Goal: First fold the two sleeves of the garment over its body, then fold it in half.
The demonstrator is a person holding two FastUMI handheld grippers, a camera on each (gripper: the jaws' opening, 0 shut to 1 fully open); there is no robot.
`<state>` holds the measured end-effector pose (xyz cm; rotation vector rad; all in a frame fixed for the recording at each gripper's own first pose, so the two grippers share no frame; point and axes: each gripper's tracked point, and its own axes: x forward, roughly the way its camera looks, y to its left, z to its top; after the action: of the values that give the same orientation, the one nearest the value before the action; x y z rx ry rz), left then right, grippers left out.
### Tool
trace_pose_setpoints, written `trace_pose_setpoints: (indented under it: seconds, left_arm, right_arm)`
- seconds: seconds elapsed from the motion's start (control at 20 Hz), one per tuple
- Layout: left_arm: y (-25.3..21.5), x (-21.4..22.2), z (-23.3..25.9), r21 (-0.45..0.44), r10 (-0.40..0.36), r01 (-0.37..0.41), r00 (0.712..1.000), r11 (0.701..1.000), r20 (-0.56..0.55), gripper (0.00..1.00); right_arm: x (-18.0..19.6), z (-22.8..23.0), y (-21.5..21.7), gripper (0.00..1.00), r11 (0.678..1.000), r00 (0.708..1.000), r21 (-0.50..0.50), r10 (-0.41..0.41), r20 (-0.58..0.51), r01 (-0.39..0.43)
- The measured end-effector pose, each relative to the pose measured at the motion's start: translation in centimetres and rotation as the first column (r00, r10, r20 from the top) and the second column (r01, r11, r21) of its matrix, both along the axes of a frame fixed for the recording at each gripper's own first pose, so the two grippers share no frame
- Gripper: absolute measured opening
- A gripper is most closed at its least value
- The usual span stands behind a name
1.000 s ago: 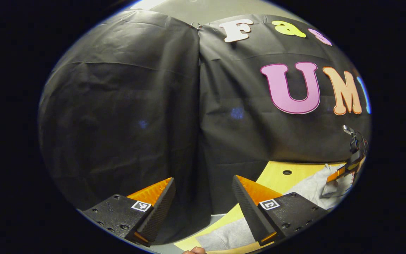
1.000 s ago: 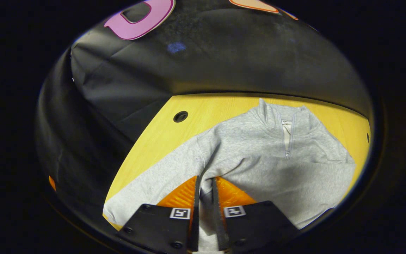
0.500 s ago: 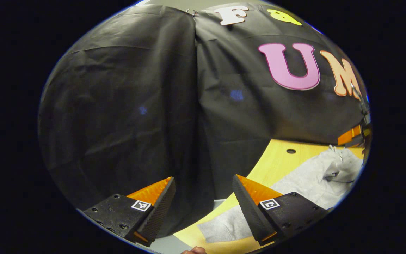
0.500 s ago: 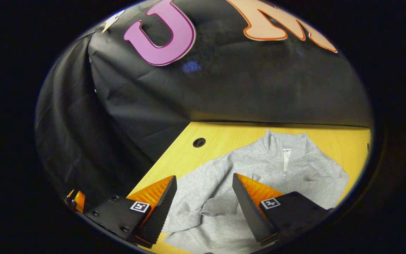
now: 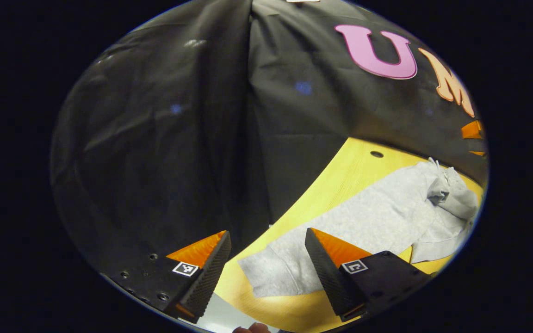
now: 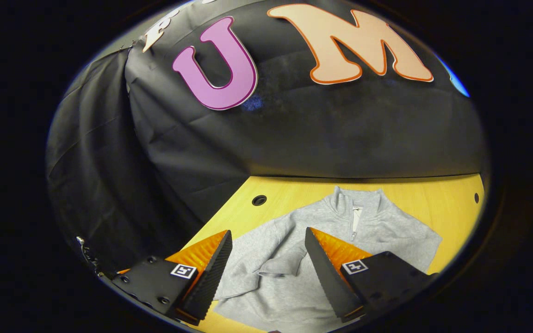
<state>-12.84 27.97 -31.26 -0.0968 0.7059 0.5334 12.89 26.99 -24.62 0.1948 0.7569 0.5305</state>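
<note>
Sweatshirt (image 6: 340, 240): grey, zip collar, lying flat on the yellow desk (image 6: 433, 194), ahead of and below the right claw (image 6: 269, 259). One sleeve looks already folded across the body, its cuff end bunched just ahead of the gap between the right claw's fingers. Right claw released, fingers spread, holding nothing, raised off the fabric.

Other sleeve (image 5: 340, 231) stretched out straight on the desk, running from the shoulder at far right down to the cuff, which lies between and just beyond the fingers of the left claw (image 5: 269, 259). Left claw likewise released, fingers apart, above the cuff, not touching it. Bunched collar and folded cloth visible at the far right of the left gripper view.

Judged step: second sleeve fold, grip not yet taken.

To do well:
- Lower left claw onto the cuff end, take both layers near the edge, not a single ply.
- Lift only enough to clear the desk; carry across toward the body in an arc, keeping the sleeve flat and untwisted.
- Lay it over the first sleeve, aligned with the side seam, then release.
- Avoid dragging the body sideways; right claw could pin the shoulder if it shifts.
</note>
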Motion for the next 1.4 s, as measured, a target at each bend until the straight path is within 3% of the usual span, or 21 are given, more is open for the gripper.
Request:
trace_pose_setpoints:
  seconds: [0.1,0.15,0.2,0.45,0.55,0.8,0.9,1.1,1.15,1.2,1.25,1.4]
  left_arm:
    - [-0.3,-0.5,-1.7,-0.047,0.032,-0.034,0.999,0.998,-0.037,0.96]
    - [-0.3,-0.7,-2.4,-0.068,0.042,-0.045,0.998,0.997,-0.049,0.96]
    - [-0.2,-1.0,-2.9,-0.079,0.047,-0.052,0.997,0.996,-0.06,0.96]
    - [-1.5,-1.7,-5.7,-0.133,0.06,-0.077,0.99,0.988,-0.127,0.97]
    - [-1.4,-1.2,-5.6,-0.129,0.067,-0.082,0.991,0.988,-0.112,0.98]
    - [-2.0,-1.2,-5.4,-0.17,0.102,-0.121,0.988,0.978,-0.119,0.93]
    - [-2.7,-0.6,-5.9,-0.177,0.09,-0.11,0.989,0.978,-0.118,0.73]
    - [-3.5,0.3,-5.8,-0.147,0.072,-0.094,0.987,0.985,-0.144,0.19]
    - [-3.6,0.4,-5.9,-0.124,0.072,-0.093,0.984,0.988,-0.163,0.1]
    - [-3.6,0.4,-5.7,-0.108,0.069,-0.089,0.982,0.99,-0.178,0.1]
    - [-3.8,0.7,-5.6,-0.108,0.065,-0.085,0.981,0.99,-0.182,0.03]
    - [-4.0,1.3,-5.1,-0.135,0.088,-0.116,0.977,0.984,-0.195,0.01]
  right_arm:
    - [-1.0,0.2,-1.7,0.94,1.0,1.0,-0.012,-0.011,0.001,0.011]
    - [-1.2,0.2,-2.2,0.98,1.0,1.0,-0.017,-0.017,-0.003,0.017]
    - [-1.3,0.1,-2.6,0.94,1.0,1.0,-0.019,-0.024,-0.006,0.024]
    - [-1.5,0.6,-5.1,0.98,0.998,0.998,-0.026,-0.065,-0.006,0.065]
    - [-1.4,1.1,-5.9,0.94,0.997,0.997,-0.029,-0.077,0.005,0.077]
    - [-2.3,1.6,-8.7,0.98,0.993,0.994,-0.058,-0.102,0.034,0.104]
    - [-3.1,1.0,-9.9,0.98,0.991,0.994,-0.071,-0.111,0.023,0.112]
    - [-4.8,0.1,-11.9,0.94,0.989,0.993,-0.093,-0.116,0.011,0.117]
    - [-5.0,0.2,-12.7,0.94,0.987,0.992,-0.104,-0.123,0.022,0.125]
    - [-5.1,0.3,-13.5,0.98,0.985,0.991,-0.115,-0.128,0.037,0.131]
    - [-5.0,0.6,-14.2,0.98,0.983,0.99,-0.122,-0.13,0.053,0.136]
    - [-5.3,1.5,-16.5,0.94,0.977,0.986,-0.144,-0.143,0.089,0.155]
